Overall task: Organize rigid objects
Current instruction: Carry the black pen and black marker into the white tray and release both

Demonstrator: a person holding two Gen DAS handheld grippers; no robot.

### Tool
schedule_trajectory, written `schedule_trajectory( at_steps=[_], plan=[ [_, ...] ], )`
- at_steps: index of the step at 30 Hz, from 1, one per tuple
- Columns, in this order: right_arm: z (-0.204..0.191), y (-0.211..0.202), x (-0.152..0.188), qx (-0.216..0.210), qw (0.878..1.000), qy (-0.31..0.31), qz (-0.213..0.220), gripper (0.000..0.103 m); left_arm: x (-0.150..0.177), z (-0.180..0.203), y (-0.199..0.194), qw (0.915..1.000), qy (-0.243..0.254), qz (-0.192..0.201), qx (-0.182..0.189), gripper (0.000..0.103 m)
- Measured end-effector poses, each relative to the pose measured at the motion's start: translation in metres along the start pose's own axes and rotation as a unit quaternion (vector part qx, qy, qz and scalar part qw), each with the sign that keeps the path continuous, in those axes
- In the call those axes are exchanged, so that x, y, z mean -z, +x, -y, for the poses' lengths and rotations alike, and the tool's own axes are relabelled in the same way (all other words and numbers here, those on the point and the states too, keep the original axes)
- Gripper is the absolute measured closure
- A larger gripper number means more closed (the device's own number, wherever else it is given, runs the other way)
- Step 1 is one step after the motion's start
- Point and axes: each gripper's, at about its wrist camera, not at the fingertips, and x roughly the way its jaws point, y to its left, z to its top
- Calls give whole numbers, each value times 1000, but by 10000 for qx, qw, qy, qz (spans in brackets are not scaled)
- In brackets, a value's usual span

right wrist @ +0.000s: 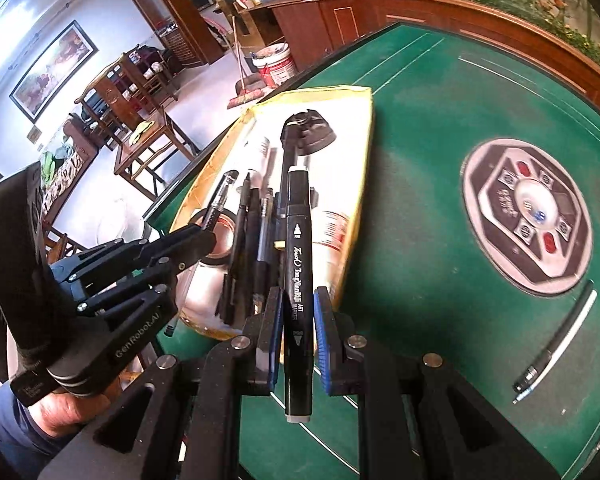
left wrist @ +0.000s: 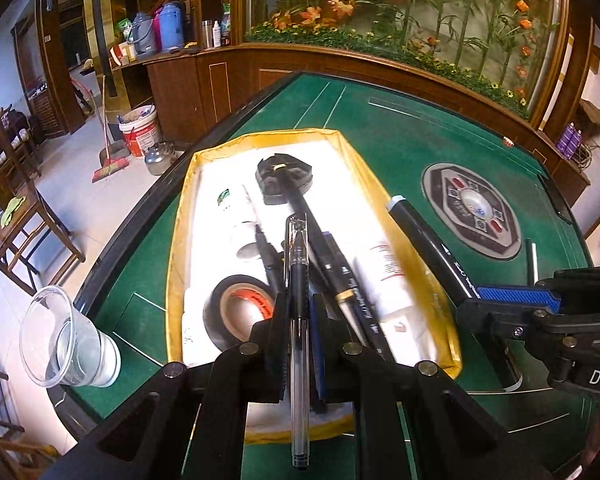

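A yellow-rimmed tray sits on the green table, crowded with a roll of black tape, white tubes, a black round base and several dark pens. A clear plastic cup stands near the table's edge beside the tray, and a round control panel is set into the felt, with a loose pen lying just beside it. My left gripper is closed narrow on a clear-barrelled pen, held over the tray's near end. My right gripper pinches a black marker at the tray's near corner, above the felt. Motion blur smears the tubes' labels, and the left gripper hides part of the tape in the right view.
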Motion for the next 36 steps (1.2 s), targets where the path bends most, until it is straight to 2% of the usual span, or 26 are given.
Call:
schedule_trajectory(
  at_steps=[14, 36],
  plan=[
    [-13, 38, -19, -23, 9994, 164, -294, 89, -2, -14, 26, 9998, 116, -170, -77, 93],
    [-17, 62, -33, 88, 9983, 278, -503, 89, -6, -18, 46, 9991, 294, -257, -137, 93]
  ],
)
